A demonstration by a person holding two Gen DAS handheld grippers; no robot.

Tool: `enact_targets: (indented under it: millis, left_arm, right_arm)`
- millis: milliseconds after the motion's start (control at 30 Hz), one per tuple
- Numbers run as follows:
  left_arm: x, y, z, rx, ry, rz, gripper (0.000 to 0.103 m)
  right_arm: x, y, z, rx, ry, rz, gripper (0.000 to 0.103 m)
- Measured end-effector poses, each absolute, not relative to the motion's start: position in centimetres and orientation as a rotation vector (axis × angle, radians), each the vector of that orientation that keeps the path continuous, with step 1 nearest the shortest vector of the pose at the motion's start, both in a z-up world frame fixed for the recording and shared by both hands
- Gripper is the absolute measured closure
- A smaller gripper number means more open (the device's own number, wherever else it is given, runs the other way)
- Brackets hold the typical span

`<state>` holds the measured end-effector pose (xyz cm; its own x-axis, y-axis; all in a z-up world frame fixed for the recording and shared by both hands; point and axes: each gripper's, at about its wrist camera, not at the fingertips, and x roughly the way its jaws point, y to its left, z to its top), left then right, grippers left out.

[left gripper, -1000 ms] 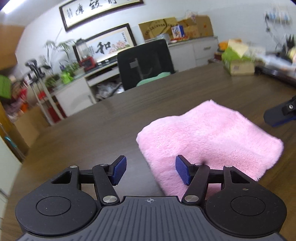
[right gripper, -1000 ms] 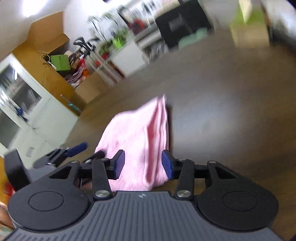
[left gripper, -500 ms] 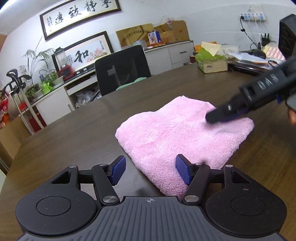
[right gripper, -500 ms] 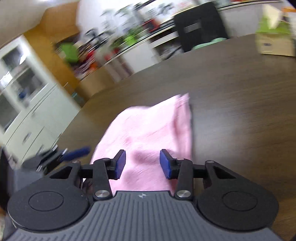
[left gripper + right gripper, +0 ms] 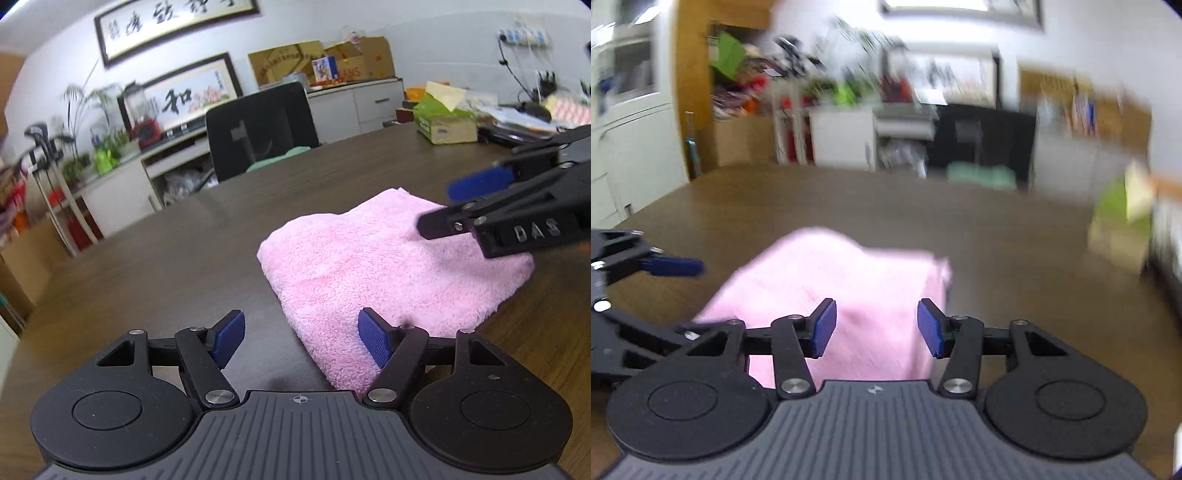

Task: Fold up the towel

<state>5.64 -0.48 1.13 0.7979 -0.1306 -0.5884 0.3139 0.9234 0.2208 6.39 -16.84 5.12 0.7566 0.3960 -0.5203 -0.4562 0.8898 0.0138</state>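
Pink fleece towel [image 5: 388, 273] sits folded on the dark wood surface [image 5: 155, 266], a thick soft pad. Left tongs [image 5: 301, 339] stand apart, gripping nothing, their right blue pad over the towel's near edge, the left pad over bare wood. Right tongs [image 5: 875, 328] are apart too, empty, hovering over the towel [image 5: 849, 295]; that view is blurred. From the left camera, the right tongs [image 5: 461, 206] reach in over the towel's far right part. Far right, a green tissue box [image 5: 443, 118] holds a pale sheet poking from its top.
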Motion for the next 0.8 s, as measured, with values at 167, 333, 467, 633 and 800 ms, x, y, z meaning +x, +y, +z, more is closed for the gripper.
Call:
enact_targets:
  millis: [167,333,467,633,800]
  left_arm:
    - [5.6,-0.1,1.2,0.3,0.606,-0.242,0.032]
    - [5.9,0.1,1.0,0.281,0.598,-0.205,0.023]
    - [5.7,0.7,1.3,0.268,0.583,-0.175,0.023]
    - [5.7,1.9,1.9,0.217,0.579,-0.104,0.027]
    - [4.5,3.1,3.2,0.083,0.555,-0.07,0.027]
  right_arm:
    - [6.2,-17.3,5.3,-0.039,0.573,0.52,0.052]
    - [5.5,-18.6,5.3,0.029,0.575,0.509,0.065]
    - [4.9,-19.7,5.3,0.082,0.576,0.499,0.054]
    - [4.1,-21.0,5.3,0.15,0.577,0.487,0.038]
    - [3.3,-21.2,4.5,0.179,0.586,0.454,0.035]
